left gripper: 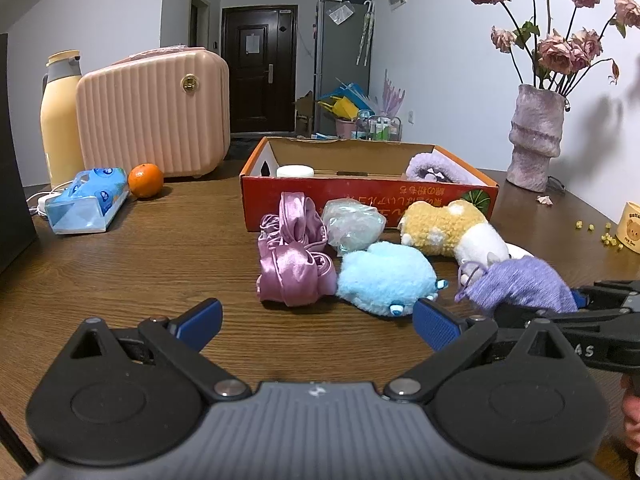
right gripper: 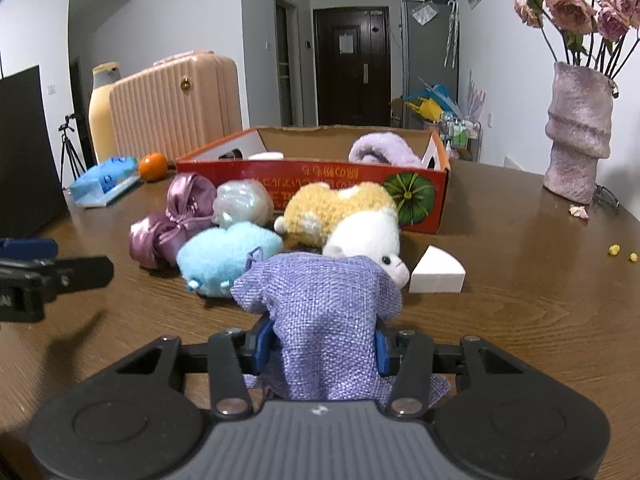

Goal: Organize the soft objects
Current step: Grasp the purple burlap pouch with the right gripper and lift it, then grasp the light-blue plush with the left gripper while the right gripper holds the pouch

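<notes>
**Pouch gripped, box waiting beyond**

Tongs on your right [right gripper: 320, 350] are pinched narrow on the lilac woven pouch [right gripper: 320, 312], blue pads pressing its lower half so the loose top flops forward over them; it seems held low enough that it will not slip. Your left tongs [left gripper: 316, 322] stand wide and hold nothing, parked above the worktop [left gripper: 160, 264], likely ready for the next item.

Just past the pouch lie the blue plush [left gripper: 386, 276], the pink satin bag [left gripper: 292, 260], a pale clear-wrapped bundle [left gripper: 352, 224] and the yellow-and-white plush [left gripper: 452, 228], huddled together. A white foam wedge [right gripper: 438, 270] sits beside them.

Behind them is the red cardboard box [left gripper: 360, 200], open-topped, already holding a lavender fluffy item [left gripper: 436, 168], probably where the pouch belongs.
</notes>
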Action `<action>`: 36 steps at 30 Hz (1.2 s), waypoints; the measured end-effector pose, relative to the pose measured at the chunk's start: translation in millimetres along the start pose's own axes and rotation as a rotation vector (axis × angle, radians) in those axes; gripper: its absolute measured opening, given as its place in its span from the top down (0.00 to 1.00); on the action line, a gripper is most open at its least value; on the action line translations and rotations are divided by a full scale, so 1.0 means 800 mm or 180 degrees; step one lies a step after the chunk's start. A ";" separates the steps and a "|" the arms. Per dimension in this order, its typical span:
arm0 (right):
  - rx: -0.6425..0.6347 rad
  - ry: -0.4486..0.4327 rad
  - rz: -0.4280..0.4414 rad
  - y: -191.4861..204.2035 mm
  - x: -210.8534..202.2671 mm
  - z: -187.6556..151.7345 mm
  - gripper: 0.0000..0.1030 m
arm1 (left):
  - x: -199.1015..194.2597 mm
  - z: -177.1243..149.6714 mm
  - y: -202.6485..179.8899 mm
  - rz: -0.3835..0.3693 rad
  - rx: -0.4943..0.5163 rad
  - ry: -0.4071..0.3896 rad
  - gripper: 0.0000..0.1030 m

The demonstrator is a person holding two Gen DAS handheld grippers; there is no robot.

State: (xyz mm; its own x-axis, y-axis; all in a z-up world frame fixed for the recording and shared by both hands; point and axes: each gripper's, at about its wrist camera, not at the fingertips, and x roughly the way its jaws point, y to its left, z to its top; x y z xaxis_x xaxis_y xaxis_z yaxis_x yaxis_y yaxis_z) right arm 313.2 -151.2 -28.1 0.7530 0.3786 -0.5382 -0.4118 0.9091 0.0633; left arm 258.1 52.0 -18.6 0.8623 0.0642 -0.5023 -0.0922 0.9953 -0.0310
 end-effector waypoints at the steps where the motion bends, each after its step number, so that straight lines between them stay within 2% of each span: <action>1: 0.0009 -0.0027 0.0002 -0.001 -0.002 0.001 0.55 | 0.001 0.000 0.000 -0.0003 0.0003 0.0006 0.00; 16: 0.0269 -0.0368 -0.0090 -0.036 -0.029 0.010 0.55 | 0.024 0.014 -0.037 -0.0099 0.0268 -0.0003 0.00; 36: 0.0572 -0.0431 -0.0425 -0.090 -0.031 0.010 0.55 | 0.117 0.032 -0.080 -0.0275 0.0575 0.0247 0.00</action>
State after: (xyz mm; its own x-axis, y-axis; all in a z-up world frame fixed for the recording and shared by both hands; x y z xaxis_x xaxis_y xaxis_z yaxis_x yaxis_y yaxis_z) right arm 328.3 -224.2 -13.0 0.8615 0.2619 -0.4350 -0.2154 0.9643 0.1541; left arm 357.3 -3.8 -41.2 0.8215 -0.0207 -0.5698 0.0772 0.9942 0.0751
